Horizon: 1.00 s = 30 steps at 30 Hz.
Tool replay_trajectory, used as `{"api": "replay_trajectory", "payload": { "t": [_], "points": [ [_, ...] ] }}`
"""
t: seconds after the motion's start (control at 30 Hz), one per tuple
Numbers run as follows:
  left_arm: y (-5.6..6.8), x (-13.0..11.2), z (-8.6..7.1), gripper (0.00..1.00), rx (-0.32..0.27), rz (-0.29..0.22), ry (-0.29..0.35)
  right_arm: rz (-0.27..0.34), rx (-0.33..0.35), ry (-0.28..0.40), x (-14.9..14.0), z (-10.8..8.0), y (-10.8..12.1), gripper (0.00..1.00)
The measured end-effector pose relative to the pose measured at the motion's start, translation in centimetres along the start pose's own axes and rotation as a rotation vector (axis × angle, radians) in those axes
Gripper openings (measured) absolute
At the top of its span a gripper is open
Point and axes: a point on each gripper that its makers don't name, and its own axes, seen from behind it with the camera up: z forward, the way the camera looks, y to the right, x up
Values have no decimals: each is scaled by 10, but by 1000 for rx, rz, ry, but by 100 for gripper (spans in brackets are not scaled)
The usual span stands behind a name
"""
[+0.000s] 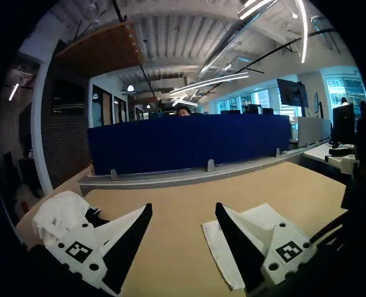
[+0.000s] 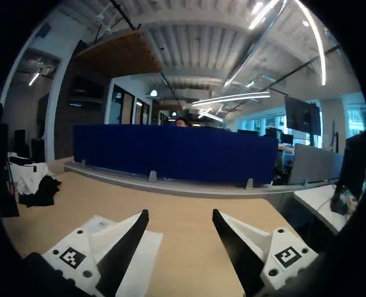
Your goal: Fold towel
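Left gripper view, starting far left: a crumpled white cloth bundle (image 1: 59,218) sits at the left edge of the light wooden table (image 1: 183,247), just beside the left finger. The left gripper (image 1: 183,205) is spread wide, with nothing between its fingers. Near right, the flat white cloth towel (image 1: 218,250) lies partly under the right finger. A long blue fabric partition (image 1: 183,143) runs across the far side.

Right gripper view: the towel (image 2: 143,255) lies low left under the left finger. The right gripper (image 2: 180,212) gapes wide and empty, and a dark monitor (image 2: 353,163) stands far right.

Tan table (image 1: 183,218); flat towel (image 1: 218,250), crumpled cloth (image 1: 59,210)
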Motion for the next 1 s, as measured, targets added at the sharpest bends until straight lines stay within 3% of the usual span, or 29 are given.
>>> {"api": "replay_trajectory", "payload": {
  "t": [0.3,0.57,0.77,1.0],
  "points": [
    [21,-15,4,94,-99,58,-114,-52,157,-139,-16,-6,-36,100],
    [37,-34,4,94,-183,89,-198,-102,246,-247,-37,-11,-53,100],
    [54,-67,-2,94,-256,96,-284,-126,288,-299,-57,-13,-62,100],
    [71,-118,-9,94,-318,100,-397,-162,328,-385,-101,-17,-68,100]
  ]
}}
